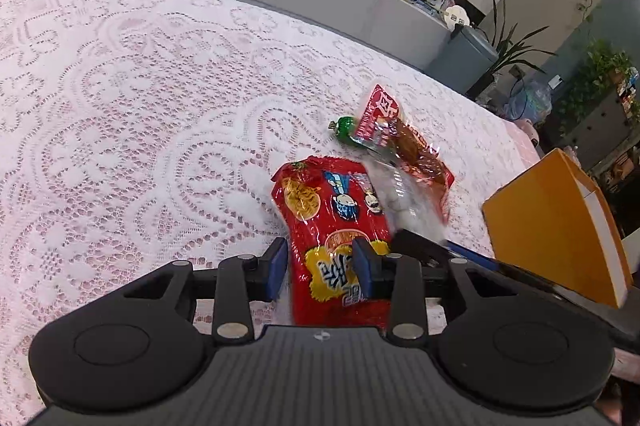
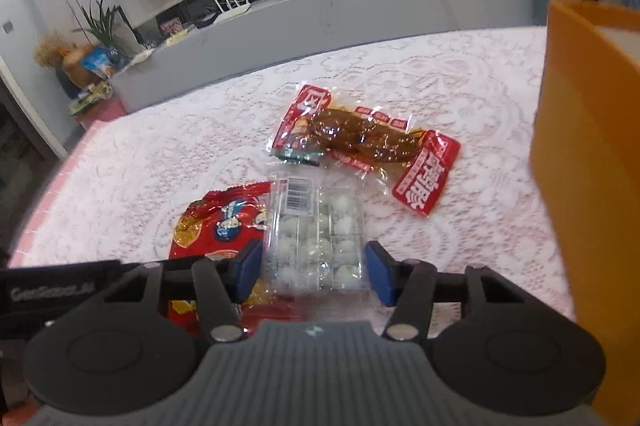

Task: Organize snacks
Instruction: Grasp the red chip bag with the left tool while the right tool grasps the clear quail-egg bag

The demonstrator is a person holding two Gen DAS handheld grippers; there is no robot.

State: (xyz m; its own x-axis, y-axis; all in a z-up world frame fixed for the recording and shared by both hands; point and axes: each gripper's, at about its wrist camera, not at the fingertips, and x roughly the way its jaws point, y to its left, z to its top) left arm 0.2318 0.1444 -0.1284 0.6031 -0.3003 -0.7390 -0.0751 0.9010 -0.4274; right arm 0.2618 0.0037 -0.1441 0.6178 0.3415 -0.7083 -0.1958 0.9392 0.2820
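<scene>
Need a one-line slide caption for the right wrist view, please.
Right gripper open around a clear tray of white candies, red noodle packet alongside, orange box at right.

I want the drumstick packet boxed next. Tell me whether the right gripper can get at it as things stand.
Probably not directly. The right gripper is open around the clear tray of white candies, which lies between it and the drumstick packet. Beyond the tray the packet lies uncovered on the lace cloth.
</scene>
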